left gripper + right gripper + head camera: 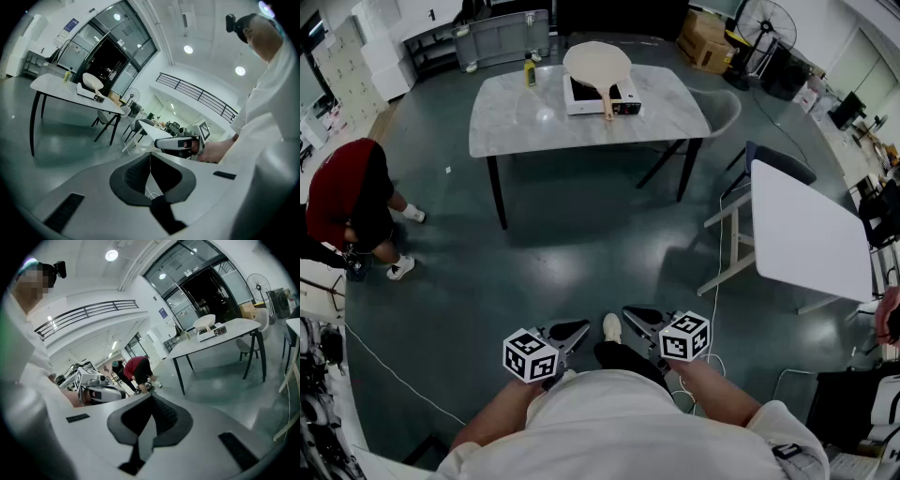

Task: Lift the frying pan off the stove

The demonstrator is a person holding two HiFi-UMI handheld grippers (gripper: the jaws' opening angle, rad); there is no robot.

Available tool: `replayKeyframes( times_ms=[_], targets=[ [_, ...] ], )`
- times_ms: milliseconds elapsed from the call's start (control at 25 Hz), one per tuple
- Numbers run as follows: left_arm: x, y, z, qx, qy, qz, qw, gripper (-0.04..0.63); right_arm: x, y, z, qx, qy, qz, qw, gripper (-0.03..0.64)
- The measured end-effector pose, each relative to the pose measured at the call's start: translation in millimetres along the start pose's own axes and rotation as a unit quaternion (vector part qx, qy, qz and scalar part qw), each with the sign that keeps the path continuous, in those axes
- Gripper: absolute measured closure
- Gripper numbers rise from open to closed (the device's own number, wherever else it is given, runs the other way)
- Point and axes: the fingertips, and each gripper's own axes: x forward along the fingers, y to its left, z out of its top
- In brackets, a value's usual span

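Note:
A cream frying pan [596, 62] with a wooden handle sits on a white portable stove [623, 101] on the marble-topped table [516, 122], far across the floor. Both grippers are held close to my body, well short of the table. My left gripper [574, 332] and right gripper [636, 317] are both shut, with nothing between the jaws. In the left gripper view the pan [92, 80] is small and distant beyond the shut left gripper [150, 157]. The right gripper view shows the pan [205, 322] on the stove [212, 330], far past the shut right gripper [151, 401].
A yellow bottle [529, 71] stands on the table left of the stove. A chair [724, 109] is at the table's right end, and a white folding table [806, 234] stands further right. A person in red [347, 197] crouches at left. A cable [394, 370] runs over the floor.

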Motion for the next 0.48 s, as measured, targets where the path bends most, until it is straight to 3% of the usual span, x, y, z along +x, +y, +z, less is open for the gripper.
replayKeyframes(
  times_ms=[320, 480],
  targets=[
    [103.0, 29.2, 107.5, 0.025, -0.014, 0.005, 0.9996, 0.575, -8.0, -105.0, 101.6, -0.025, -0.008, 0.019, 0.999, 0.614],
    [148.7, 41.9, 145.8, 0.022, -0.028, 0.009, 0.9993, 0.575, -11.4, -158.0, 129.4, -0.031, 0.005, 0.027, 0.999, 0.612]
  ],
)
